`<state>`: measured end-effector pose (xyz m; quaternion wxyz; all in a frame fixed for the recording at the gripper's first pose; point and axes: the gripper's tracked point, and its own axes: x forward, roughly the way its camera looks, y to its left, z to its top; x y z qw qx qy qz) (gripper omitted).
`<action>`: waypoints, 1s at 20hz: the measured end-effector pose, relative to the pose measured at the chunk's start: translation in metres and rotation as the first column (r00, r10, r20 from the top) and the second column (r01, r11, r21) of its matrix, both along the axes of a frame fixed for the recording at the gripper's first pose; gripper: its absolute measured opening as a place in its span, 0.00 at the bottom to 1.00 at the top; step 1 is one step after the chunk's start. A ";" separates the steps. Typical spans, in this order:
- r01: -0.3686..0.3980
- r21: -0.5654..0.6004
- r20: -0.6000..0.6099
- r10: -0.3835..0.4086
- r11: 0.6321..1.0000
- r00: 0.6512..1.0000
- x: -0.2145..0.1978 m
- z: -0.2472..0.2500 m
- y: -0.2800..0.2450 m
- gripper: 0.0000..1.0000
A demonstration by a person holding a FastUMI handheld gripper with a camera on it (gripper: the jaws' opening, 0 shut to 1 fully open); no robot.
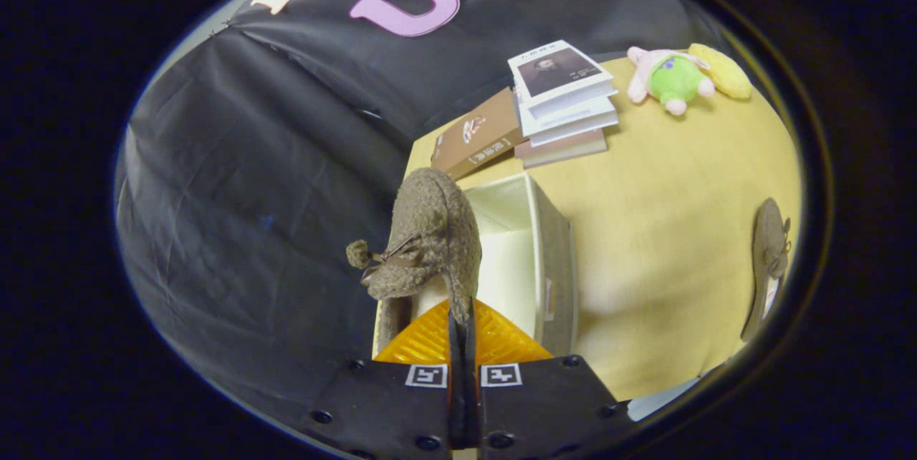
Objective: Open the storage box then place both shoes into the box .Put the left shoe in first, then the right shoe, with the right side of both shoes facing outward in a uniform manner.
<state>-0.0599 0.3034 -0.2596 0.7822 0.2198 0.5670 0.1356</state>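
Observation:
My gripper [462, 320] is shut on the rim of a fuzzy brown shoe [430, 231], both fingers pinching its edge. The shoe hangs toe-away from me, a small bow and pompom on its upper, over the near left part of the open white storage box [555, 252]. The box stands on the yellow table with its pale inside showing beyond the shoe. The second brown shoe [770, 259] lies on the table well off to the right of the box and the fingers.
A stack of books [566, 105] and a brown book [476, 134] lie beyond the box at the table's far edge. A pink and green plush toy [673, 77] with a yellow part sits farther right. The yellow table [666, 231] spreads between box and second shoe.

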 end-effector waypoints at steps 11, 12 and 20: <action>-0.010 -0.118 -0.103 -0.002 0.993 0.995 -0.010 -0.070 0.039 0.03; -0.014 -0.130 -0.109 -0.001 0.991 0.994 -0.009 -0.076 0.042 0.03; -0.056 -0.232 -0.172 0.016 0.971 0.985 -0.023 -0.114 0.055 0.03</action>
